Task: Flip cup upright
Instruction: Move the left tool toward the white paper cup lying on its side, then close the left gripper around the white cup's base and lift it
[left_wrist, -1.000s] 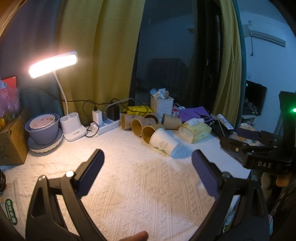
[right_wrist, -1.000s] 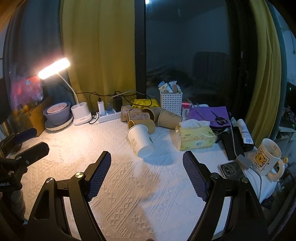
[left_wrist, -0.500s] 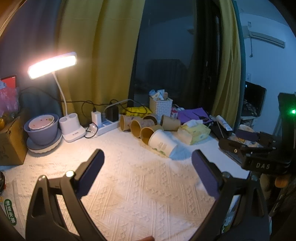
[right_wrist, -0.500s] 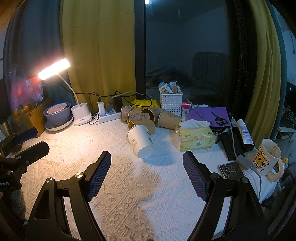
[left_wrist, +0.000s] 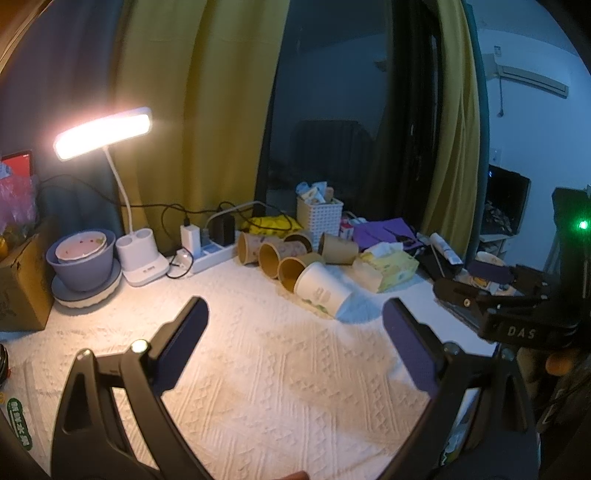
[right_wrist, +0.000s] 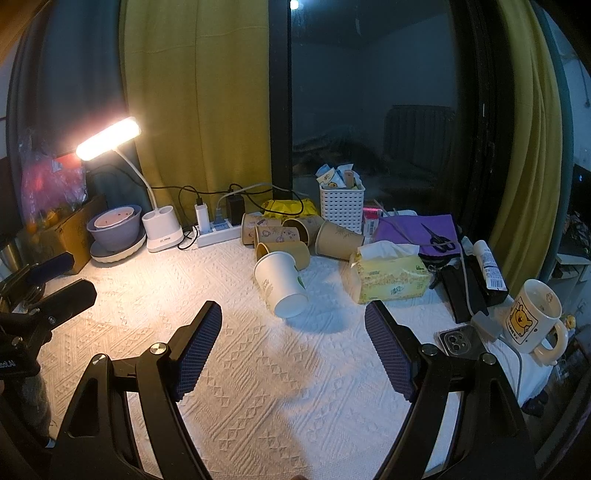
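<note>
A white paper cup with a green print lies on its side on the white cloth, its base toward me and its mouth toward the brown cups; it also shows in the left wrist view. My right gripper is open and empty, a short way in front of the cup. My left gripper is open and empty, also short of the cup. The left gripper shows at the left edge of the right wrist view, and the right gripper at the right edge of the left wrist view.
Several brown paper cups lie on their sides behind the white one. A tissue pack, white basket, power strip, lit desk lamp, bowl, phone and bear mug surround the cloth.
Both grippers stay open with hardly any movement; the left wrist view has shifted slightly. The cup has not moved.
</note>
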